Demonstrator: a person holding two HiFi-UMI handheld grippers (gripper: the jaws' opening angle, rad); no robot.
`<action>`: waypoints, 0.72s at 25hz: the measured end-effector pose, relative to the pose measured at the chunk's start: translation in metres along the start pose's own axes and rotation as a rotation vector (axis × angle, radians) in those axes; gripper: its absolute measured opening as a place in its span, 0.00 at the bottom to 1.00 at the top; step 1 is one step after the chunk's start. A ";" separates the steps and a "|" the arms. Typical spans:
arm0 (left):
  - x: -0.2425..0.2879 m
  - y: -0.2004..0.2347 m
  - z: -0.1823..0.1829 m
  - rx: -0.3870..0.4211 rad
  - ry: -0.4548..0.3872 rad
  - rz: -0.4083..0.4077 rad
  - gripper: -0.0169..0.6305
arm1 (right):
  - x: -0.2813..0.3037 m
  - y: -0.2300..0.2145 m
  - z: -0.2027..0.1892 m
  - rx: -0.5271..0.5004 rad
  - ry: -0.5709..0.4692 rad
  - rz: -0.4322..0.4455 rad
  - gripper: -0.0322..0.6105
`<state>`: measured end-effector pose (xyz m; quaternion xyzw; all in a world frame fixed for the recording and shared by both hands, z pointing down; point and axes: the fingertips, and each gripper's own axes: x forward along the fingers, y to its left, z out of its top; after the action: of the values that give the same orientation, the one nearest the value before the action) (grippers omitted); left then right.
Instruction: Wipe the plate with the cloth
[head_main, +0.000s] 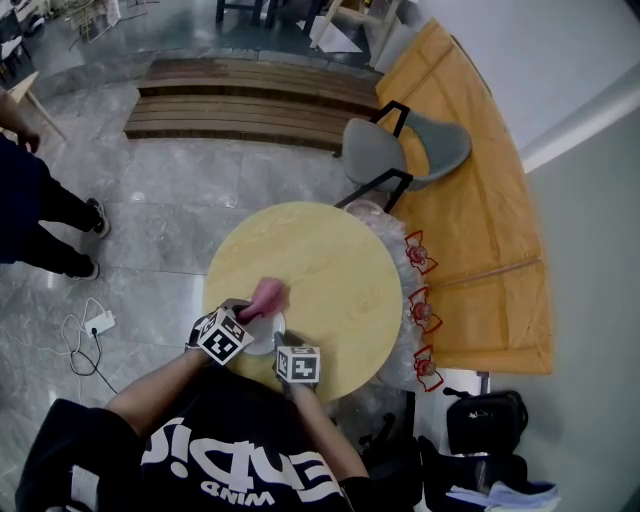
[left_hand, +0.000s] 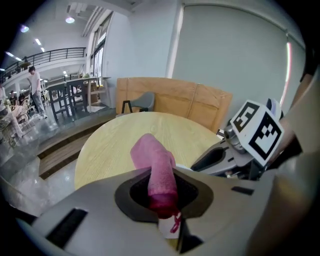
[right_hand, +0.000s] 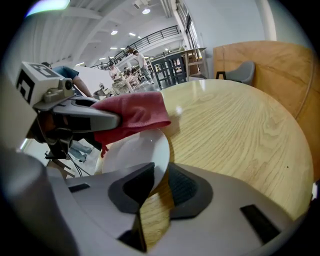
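Bright even light, fisheye edges, dark corners

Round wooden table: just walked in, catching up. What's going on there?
A person works with a claw in each hand. The right claw grips the rim of a round white plate, holding it tilted over the round pale wooden table. The left claw is shut on a pink terry cloth held at the plate's far edge.

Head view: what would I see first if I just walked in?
The pink cloth pops out first, pinched in the left claw over the white plate. The right claw grips that plate's rim at the near edge of the round yellow table.
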<state>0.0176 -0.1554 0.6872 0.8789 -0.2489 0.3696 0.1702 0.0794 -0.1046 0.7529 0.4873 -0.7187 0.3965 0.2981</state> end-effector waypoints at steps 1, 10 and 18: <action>0.001 -0.007 0.003 0.008 -0.006 -0.017 0.10 | 0.000 0.000 0.000 0.000 -0.001 0.000 0.21; 0.020 -0.061 -0.011 0.095 0.059 -0.145 0.10 | 0.000 0.000 0.001 0.014 -0.002 0.007 0.21; 0.032 -0.068 -0.031 0.114 0.129 -0.128 0.10 | 0.001 -0.001 0.000 0.021 0.007 0.003 0.20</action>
<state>0.0576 -0.0952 0.7231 0.8756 -0.1592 0.4274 0.1589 0.0799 -0.1048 0.7540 0.4880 -0.7140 0.4061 0.2951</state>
